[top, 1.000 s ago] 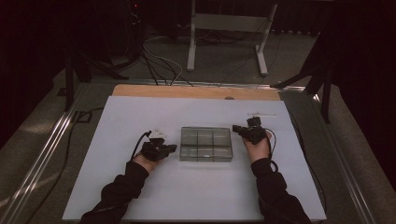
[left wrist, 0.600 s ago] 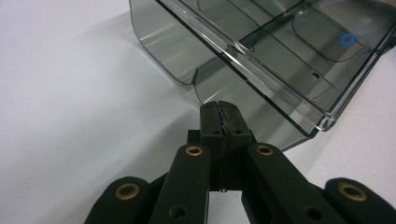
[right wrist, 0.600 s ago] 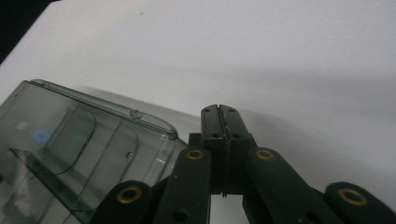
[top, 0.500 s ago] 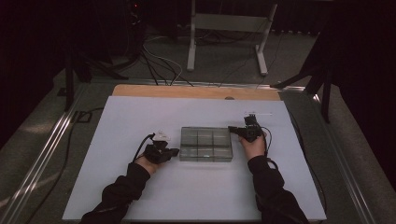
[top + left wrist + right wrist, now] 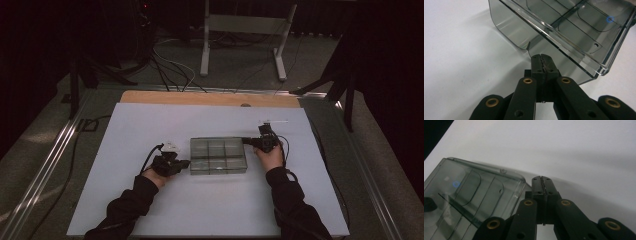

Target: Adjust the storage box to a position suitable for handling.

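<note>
Clear smoky plastic, stiff, light and slick: the compartment box [image 5: 218,156] sits mid-surface [image 5: 150,125], best pinched at a thin wall or lid lip. Left hand-held gripper [image 5: 541,58] noses its end wall, jaws together, empty; right hand-held gripper [image 5: 541,180] likewise, beside a rounded corner. Close views reveal dividers; high view shows both flanks.

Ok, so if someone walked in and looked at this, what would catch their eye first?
Probably the clear smoky plastic box with its divided compartments, sitting mid-table on the white sheet. Next, the two black grippers flanking it: the left gripper at the box's left end, the right gripper at its far right corner, both with jaws shut and nothing between them. Beyond the table lies a dark floor with cables and a white stand.
</note>
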`<state>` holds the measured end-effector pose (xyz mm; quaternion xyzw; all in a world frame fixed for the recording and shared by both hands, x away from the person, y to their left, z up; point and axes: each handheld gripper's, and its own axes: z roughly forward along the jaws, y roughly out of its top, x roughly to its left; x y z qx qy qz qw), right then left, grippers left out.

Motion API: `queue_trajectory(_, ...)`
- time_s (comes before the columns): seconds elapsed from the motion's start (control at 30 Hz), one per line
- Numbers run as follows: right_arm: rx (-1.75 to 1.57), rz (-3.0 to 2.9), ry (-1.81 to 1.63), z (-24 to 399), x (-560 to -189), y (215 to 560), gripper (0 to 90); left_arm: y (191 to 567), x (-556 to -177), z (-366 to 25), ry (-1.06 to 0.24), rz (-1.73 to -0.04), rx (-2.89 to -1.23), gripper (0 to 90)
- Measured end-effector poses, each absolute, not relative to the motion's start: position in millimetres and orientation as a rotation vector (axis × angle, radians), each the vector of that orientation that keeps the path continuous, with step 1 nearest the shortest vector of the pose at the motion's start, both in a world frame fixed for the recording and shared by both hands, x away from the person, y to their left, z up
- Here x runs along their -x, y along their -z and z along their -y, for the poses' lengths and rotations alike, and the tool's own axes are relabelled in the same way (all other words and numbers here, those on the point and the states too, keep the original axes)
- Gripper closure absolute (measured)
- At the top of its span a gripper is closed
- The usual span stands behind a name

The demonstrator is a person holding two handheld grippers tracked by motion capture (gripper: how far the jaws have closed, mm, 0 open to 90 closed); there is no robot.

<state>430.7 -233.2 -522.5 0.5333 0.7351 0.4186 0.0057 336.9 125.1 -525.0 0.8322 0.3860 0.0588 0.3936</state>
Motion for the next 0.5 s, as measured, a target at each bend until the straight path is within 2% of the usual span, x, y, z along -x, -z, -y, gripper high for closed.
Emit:
queue_trajectory(0.3,-1.753,-2.288,-1.316,230.2,-448.2,532.3,90.0,528.2,-331.2,-128.1,-0.112,-0.98,-2.111,90.0)
queue_trajectory(0.5,-1.76,-2.301,-1.31,230.5,-446.3,532.2,90.0,528.0,-329.6,-125.3,-0.108,-0.968,-2.119,90.0)
